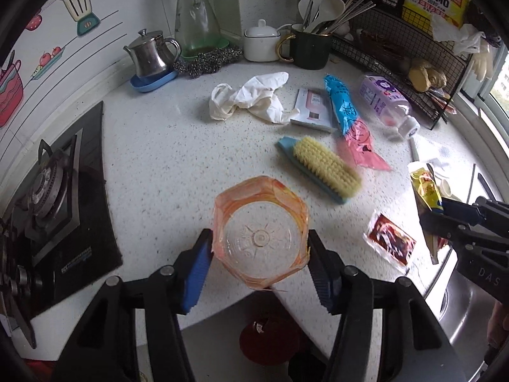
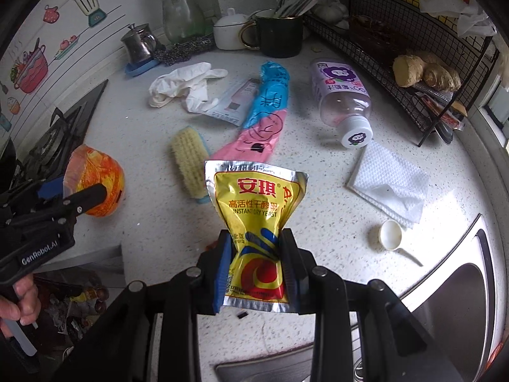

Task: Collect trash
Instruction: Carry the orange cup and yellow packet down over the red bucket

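Left tongs (image 1: 260,262) are clamped on a clear orange-tinted plastic cup (image 1: 261,232), blue pads pressing its sides, mouth facing the camera, lifted off the worktop (image 1: 159,146). That cup looks light and thin-walled, so I'd guess it'll crumple or pop out if squeezed harder; gripping low across the flat facets seems right. Right tongs (image 2: 256,269) are pinched narrow on a yellow yeast packet (image 2: 256,219), held by its lower half with the foil top flopping upward. Soft, crinkly, basically weightless, a bit slick, so the waist grip is probably the safest spot.

Using the yellow-bristled scrub brush (image 1: 321,167) as the landmark: both held items hang on the near side of it, cup to its left, packet to its right. Just right of the brush lies a red sauce sachet (image 1: 389,240), beyond it a blue-and-pink bag (image 1: 346,117), crumpled white gloves (image 1: 251,97) and a tipped purple-label bottle (image 1: 386,103). A folded paper towel (image 2: 391,184) sits well right of it.
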`<state>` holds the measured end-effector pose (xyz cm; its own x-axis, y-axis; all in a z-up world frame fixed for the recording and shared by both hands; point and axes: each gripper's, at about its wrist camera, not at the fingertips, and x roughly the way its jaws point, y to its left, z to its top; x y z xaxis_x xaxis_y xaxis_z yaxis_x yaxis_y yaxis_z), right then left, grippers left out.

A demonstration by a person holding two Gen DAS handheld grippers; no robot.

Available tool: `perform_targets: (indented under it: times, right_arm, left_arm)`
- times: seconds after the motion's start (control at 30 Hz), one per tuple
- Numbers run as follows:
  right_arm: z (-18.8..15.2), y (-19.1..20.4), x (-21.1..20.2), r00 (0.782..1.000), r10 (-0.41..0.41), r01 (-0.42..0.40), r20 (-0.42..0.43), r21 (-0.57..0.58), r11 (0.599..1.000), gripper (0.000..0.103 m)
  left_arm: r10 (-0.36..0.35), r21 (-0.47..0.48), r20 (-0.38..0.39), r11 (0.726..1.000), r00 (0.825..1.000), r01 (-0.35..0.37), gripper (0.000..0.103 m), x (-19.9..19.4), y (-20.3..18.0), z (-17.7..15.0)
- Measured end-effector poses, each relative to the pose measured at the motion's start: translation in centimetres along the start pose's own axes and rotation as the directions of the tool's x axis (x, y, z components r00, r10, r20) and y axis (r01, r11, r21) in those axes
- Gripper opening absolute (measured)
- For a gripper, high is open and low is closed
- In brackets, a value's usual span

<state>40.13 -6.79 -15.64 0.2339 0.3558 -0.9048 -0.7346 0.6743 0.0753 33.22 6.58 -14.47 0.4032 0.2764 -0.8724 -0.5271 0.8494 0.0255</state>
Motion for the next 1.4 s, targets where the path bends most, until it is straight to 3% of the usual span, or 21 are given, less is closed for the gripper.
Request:
perform_targets:
  times: [0.47,0.83,1.1,1.4]
  right_arm:
    - [-9.1,9.1,-6.2,0.995,0.097,-0.095,0.034,-0.052,0.994,0.028]
    - [-18.8,16.5,-7.5,0.994,0.106,-0.104,0.016,-0.075,0.992,0.028]
    - [-24.5,19.3,-4.2,0.994,0.098,-0.101,-0.038,-0.078,0.992,0.028]
    - [-27.7,18.5,4.5,0.989,0.090,-0.096,-0.115,-0.051,0.994,0.029]
  left_arm:
    - [-0.034,-0.081,0.031,0.996,0.999,0.036,0.055,-9.3,4.0,-13.7]
    - [-0.045,-0.099,-0.003,0.994,0.999,0.045,0.055,-12.0,7.0,-25.1]
    - [-0.083,-0.135,-0.094,0.988,0.992,0.070,0.055,-8.4,8.0,-31.4]
    - [-0.115,-0.174,-0.192,0.981,0.975,0.081,0.055,1.3,7.6,-35.7]
